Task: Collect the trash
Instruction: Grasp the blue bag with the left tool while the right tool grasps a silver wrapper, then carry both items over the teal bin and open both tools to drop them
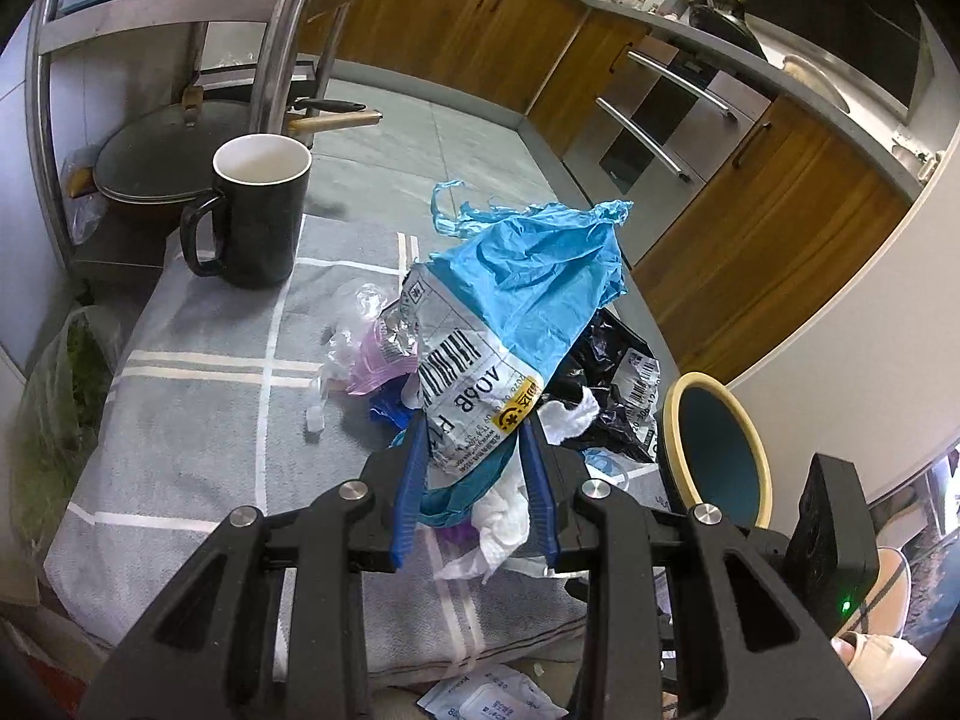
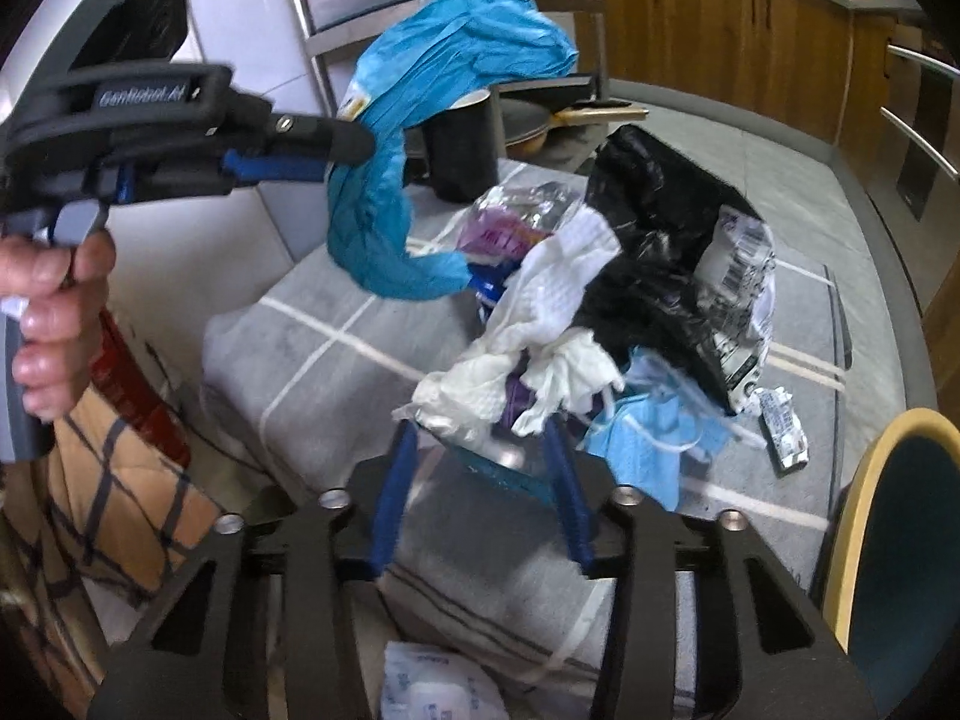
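My left gripper is shut on a blue plastic bag with a white barcode label and holds it above the table. In the right wrist view the same bag hangs from the left gripper. My right gripper is closed around a bundle of white tissue with black plastic wrap on top. A blue face mask and a small silver wrapper lie beside it. Clear and purple wrappers lie on the grey checked cloth.
A black mug stands at the far left of the cloth. A teal bin with a yellow rim stands at the right edge. A wet-wipe pack lies below the front edge. Wooden kitchen cabinets run behind.
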### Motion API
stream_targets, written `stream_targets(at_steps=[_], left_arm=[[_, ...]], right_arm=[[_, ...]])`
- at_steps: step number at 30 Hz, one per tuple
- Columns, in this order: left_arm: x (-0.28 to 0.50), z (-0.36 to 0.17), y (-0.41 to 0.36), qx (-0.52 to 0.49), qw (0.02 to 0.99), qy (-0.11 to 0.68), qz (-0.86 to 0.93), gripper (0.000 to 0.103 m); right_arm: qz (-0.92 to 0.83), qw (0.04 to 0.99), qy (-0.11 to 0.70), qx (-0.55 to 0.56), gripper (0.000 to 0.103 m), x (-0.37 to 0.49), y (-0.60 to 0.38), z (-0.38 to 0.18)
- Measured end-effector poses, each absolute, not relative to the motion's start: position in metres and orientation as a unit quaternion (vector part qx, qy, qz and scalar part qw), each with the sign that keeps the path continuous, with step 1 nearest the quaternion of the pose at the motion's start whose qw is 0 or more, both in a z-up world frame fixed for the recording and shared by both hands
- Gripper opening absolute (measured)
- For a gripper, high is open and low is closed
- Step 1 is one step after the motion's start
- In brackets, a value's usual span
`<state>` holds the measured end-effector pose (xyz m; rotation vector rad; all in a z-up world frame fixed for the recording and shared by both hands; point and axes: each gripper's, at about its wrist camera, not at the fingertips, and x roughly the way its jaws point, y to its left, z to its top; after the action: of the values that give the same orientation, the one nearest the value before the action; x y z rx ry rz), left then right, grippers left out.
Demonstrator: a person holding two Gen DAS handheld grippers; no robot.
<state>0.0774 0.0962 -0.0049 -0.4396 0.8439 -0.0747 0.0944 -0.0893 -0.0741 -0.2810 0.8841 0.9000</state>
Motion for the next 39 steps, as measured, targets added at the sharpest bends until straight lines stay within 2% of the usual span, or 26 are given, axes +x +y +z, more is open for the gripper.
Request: stream_targets(at_steps=[7,11,14,32,39], left_arm=[[0.079,-0.008,0.097,-0.219,0.885,0.410,-0.036,0.030],[0.080,-0.008,0.098,-0.222,0.885,0.408,-0.034,0.030],[0.079,-0.006,0.099,-0.224,0.886,0.404,-0.033,0.030],[0.081,0.002,0.086,-0.225,0.890,0.396,-0.039,0.030],[0.076,0.031,0.074,-0.225,0.907,0.351,-0.055,0.030]], right_arm=[[0.415,0.789,0.413,-0.185,0.040,0.082,-0.078,-0.087],[0.418,0.786,0.401,-0.214,0.021,0.074,-0.076,-0.089],[0.420,0.792,0.390,-0.209,0.012,0.071,-0.078,-0.082],[0.395,0.842,0.361,-0.062,0.012,0.087,-0.143,-0.022],[0.343,0.876,0.339,-0.020,0.012,0.099,-0.193,0.001]])
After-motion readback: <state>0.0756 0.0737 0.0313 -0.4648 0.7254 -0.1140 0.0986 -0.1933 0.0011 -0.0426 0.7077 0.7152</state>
